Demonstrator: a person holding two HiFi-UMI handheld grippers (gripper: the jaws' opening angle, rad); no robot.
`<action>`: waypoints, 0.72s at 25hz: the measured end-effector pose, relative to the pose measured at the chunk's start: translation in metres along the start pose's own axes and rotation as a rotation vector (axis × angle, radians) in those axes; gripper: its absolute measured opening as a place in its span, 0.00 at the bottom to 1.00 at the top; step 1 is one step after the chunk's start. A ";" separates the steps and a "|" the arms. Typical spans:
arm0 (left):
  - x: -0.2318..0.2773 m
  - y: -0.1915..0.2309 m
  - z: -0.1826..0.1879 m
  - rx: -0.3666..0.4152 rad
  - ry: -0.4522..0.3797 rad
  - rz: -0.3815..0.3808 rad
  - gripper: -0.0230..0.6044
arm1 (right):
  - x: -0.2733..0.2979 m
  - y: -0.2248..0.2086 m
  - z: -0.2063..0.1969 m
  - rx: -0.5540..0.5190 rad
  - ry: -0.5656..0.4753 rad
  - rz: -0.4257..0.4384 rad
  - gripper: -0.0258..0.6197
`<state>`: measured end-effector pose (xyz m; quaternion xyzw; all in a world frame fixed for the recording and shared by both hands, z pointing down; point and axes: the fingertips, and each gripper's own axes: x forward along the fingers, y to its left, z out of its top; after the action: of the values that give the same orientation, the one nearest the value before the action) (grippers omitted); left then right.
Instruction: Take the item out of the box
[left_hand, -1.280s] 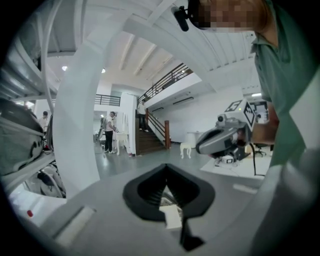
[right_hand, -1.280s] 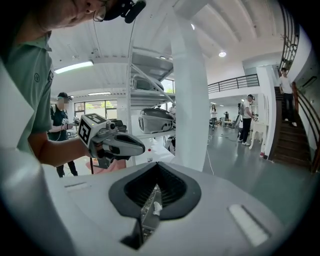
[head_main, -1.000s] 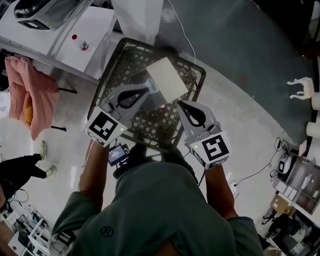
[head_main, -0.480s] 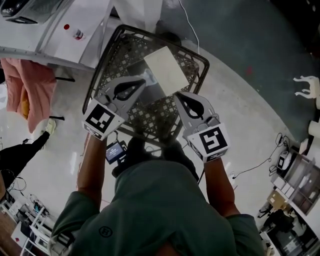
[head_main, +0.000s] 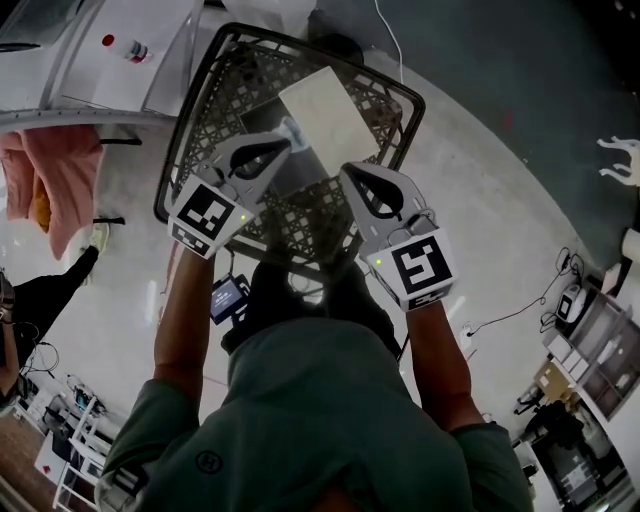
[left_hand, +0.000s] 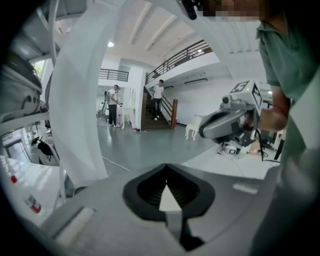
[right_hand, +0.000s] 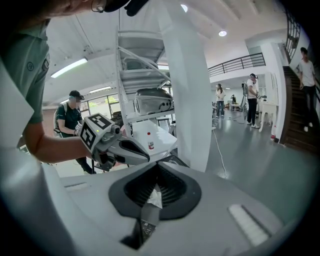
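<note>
hovering over the black lattice plastic basket (head_main: 212, 105) on the pale floor (head_main: 480, 220), both tongs are pressed together with nothing pinched. the flat white rectangular box (head_main: 325, 105) lies inside the basket, toward its far side. the left tongs (head_main: 287, 142) point at the box's near edge and the right tongs (head_main: 348, 172) sit just below it. can't tell if either touches.

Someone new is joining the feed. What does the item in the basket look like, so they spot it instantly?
Find the black lattice basket standing on the pale floor near the top of the head view. Lying flat in its far half is a white rectangular slab. It is the only plain, bright, solid shape against the dark open mesh.
</note>
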<state>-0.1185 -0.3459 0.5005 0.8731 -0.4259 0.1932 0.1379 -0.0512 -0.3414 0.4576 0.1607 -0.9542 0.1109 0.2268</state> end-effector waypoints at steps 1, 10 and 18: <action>0.005 0.002 -0.006 -0.004 0.009 0.000 0.04 | 0.003 -0.002 -0.003 0.000 0.005 0.003 0.05; 0.035 0.020 -0.074 -0.003 0.145 0.015 0.05 | 0.028 -0.009 -0.032 0.021 0.050 0.024 0.05; 0.060 0.034 -0.139 -0.017 0.262 0.016 0.10 | 0.049 -0.014 -0.064 0.054 0.084 0.041 0.05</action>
<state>-0.1422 -0.3519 0.6536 0.8358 -0.4126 0.3031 0.1981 -0.0621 -0.3484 0.5378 0.1422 -0.9435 0.1480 0.2601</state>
